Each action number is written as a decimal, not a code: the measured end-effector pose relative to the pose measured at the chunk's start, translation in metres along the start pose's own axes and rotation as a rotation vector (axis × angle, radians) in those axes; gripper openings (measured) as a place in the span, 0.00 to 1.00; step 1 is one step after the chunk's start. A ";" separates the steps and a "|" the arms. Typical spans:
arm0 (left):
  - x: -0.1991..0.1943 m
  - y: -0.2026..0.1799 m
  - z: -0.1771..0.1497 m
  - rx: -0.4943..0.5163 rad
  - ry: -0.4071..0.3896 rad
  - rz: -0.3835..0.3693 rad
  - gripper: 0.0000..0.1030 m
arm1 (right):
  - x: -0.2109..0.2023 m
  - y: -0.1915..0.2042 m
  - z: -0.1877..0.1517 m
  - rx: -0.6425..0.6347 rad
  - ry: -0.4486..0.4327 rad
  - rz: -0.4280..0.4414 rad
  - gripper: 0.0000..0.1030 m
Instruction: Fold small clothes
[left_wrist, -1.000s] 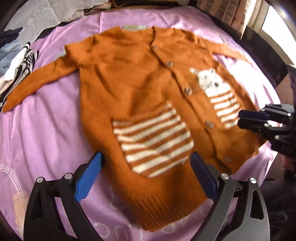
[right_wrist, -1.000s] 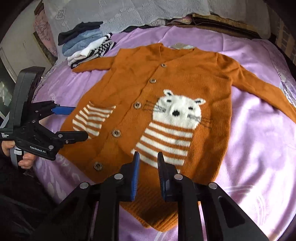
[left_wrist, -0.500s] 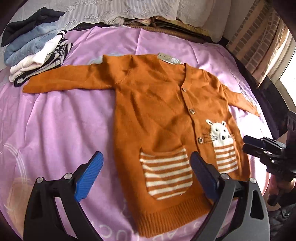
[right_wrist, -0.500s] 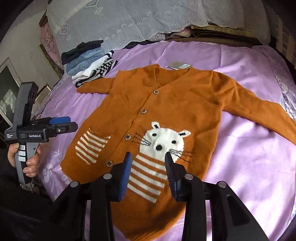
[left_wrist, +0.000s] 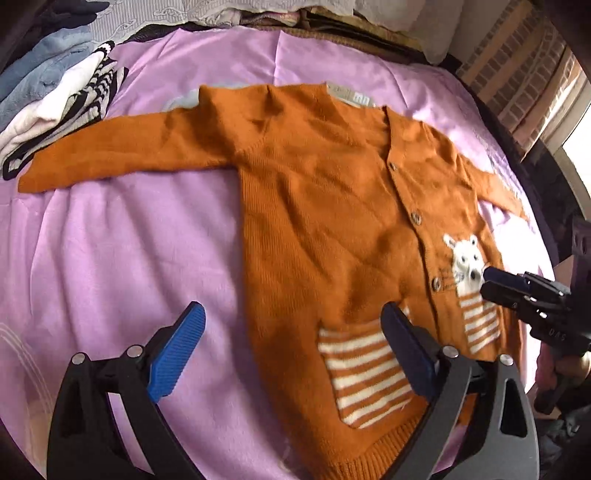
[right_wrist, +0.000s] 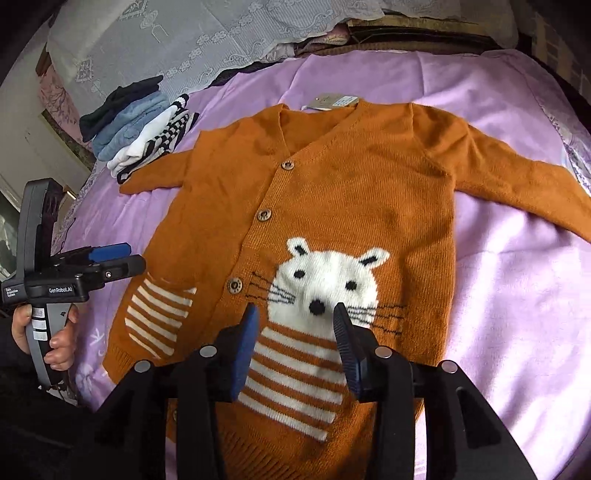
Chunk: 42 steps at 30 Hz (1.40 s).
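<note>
An orange knit cardigan (left_wrist: 332, 206) (right_wrist: 343, 192) lies flat, front up and buttoned, on the purple bedspread (left_wrist: 110, 258), both sleeves spread out. It has a white cat face (right_wrist: 328, 280) and a striped pocket (left_wrist: 364, 373). My left gripper (left_wrist: 291, 339) is open wide and empty, above the cardigan's left side near the hem. My right gripper (right_wrist: 295, 325) is open and empty, hovering just above the cat face and stripes. Each gripper shows in the other's view: the right gripper (left_wrist: 491, 282) and the left gripper (right_wrist: 118, 258).
A stack of folded clothes (right_wrist: 140, 129) (left_wrist: 55, 99) sits at the bed's far left corner. Lace-covered pillows (right_wrist: 192, 44) line the head of the bed. A brick wall and window (left_wrist: 528, 74) are on the right. A paper tag (right_wrist: 334, 101) lies at the collar.
The right gripper has opened from nearly shut and moved forward over the cat face. The left gripper pulled back and swung left, staying open.
</note>
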<state>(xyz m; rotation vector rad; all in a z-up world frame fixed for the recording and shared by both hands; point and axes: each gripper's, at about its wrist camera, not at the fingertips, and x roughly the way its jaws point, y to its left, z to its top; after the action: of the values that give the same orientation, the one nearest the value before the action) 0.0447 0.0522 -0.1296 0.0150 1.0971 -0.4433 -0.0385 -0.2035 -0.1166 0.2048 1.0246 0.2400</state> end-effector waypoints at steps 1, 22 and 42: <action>-0.002 0.000 0.013 0.000 -0.020 -0.007 0.91 | -0.002 0.000 0.010 0.012 -0.019 -0.001 0.41; 0.095 -0.030 0.133 0.016 -0.012 0.111 0.92 | 0.079 -0.053 0.148 0.234 -0.053 -0.146 0.64; 0.138 0.029 0.181 -0.028 0.021 0.214 0.96 | 0.117 -0.098 0.170 0.247 -0.087 -0.288 0.64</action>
<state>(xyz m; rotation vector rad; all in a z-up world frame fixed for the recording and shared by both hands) 0.2621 -0.0093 -0.1708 0.1117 1.1091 -0.2356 0.1762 -0.2721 -0.1539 0.2850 0.9829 -0.1571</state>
